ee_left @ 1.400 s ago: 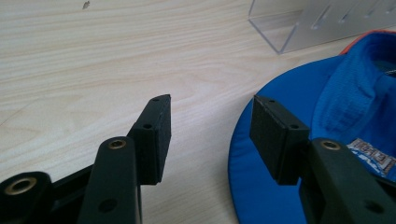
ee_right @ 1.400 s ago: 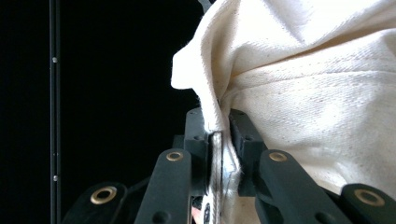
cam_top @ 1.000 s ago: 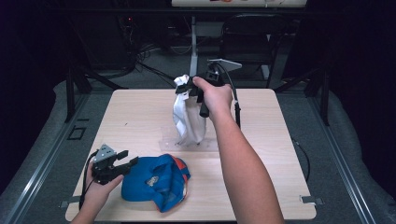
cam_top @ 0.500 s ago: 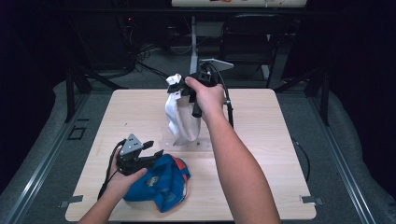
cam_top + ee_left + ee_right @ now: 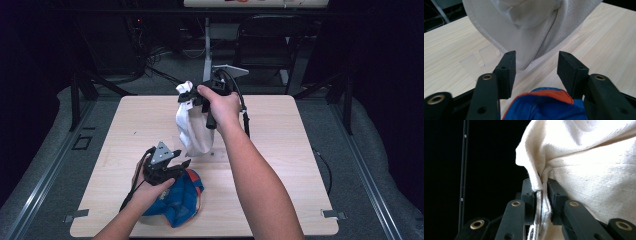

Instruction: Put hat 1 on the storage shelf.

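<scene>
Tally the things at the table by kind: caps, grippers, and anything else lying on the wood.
Caps: 2, a white cap held up by the right gripper, and a blue and orange cap lying under the left gripper
Grippers: 2
Clear flat plate on the table: 1
Total: 5

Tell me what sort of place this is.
Probably a lab or recording bay, not a home. A bare wooden table stands on grey floor in a dark room, cables tangle behind it beside a metal frame, and a person works a handheld gripper clamped on white cloth.
</scene>
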Demonstrator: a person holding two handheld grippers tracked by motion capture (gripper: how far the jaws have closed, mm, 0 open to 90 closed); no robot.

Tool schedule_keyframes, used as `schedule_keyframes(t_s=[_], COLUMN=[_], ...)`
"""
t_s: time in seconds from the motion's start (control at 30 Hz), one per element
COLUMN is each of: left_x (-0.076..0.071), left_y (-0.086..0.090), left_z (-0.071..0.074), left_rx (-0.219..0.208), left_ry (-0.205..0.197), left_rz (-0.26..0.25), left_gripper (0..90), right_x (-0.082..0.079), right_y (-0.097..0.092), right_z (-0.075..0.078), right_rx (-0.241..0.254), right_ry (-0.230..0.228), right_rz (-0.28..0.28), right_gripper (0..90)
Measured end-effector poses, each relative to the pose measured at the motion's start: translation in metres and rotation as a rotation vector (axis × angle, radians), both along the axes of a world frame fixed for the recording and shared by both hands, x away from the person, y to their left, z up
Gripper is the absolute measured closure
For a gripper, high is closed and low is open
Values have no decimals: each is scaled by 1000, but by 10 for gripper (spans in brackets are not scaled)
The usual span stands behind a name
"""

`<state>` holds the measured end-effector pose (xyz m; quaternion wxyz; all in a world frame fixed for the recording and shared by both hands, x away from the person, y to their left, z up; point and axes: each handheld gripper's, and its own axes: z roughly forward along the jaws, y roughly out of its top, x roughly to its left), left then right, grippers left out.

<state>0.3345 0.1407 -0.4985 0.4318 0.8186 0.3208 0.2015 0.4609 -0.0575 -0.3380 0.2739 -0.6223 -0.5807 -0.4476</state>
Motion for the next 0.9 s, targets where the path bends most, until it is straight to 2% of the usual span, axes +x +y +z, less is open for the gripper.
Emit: schedule_keyframes(t_s=[0.07, 0.1, 0.17, 0.2, 0.23, 0.33, 0.47, 0.6, 0.7, 0.8, 0.9], left_x=[2, 4, 4, 4, 4, 4, 4, 3, 4, 5, 6], left_y=[-6, -10, -12, -12, -12, -8, -3, 4, 8, 11, 15], left_z=[-2, -4, -4, -5, -5, -5, -7, -11, -13, -13, -17], left_rx=[23, 43, 54, 63, 66, 53, 41, 19, -3, 1, -20], left_ry=[-6, -5, -11, -17, -13, -15, -9, 8, 18, 41, 53], left_rz=[12, 30, 38, 48, 53, 71, 86, 96, 104, 103, 109], left_gripper=[553, 613, 696, 696, 755, 797, 823, 831, 834, 838, 840], right_x=[-1, -1, -2, -2, -3, -4, -5, -7, -7, -6, -5], right_y=[-2, -4, -6, -6, -9, -14, -19, -25, -29, -32, -33], right_z=[0, 1, 1, 1, 1, 1, 0, -4, -9, -17, -26], right_rx=[-6, -8, -8, -8, -15, -26, -39, -73, -71, -83, -90], right_ry=[-7, -4, -4, -4, -7, -7, -3, -4, 7, 18, 30], right_rz=[10, 9, 5, 5, 7, 8, 11, 21, 17, 16, 16], right_gripper=[777, 776, 776, 776, 775, 774, 771, 768, 763, 759, 756])
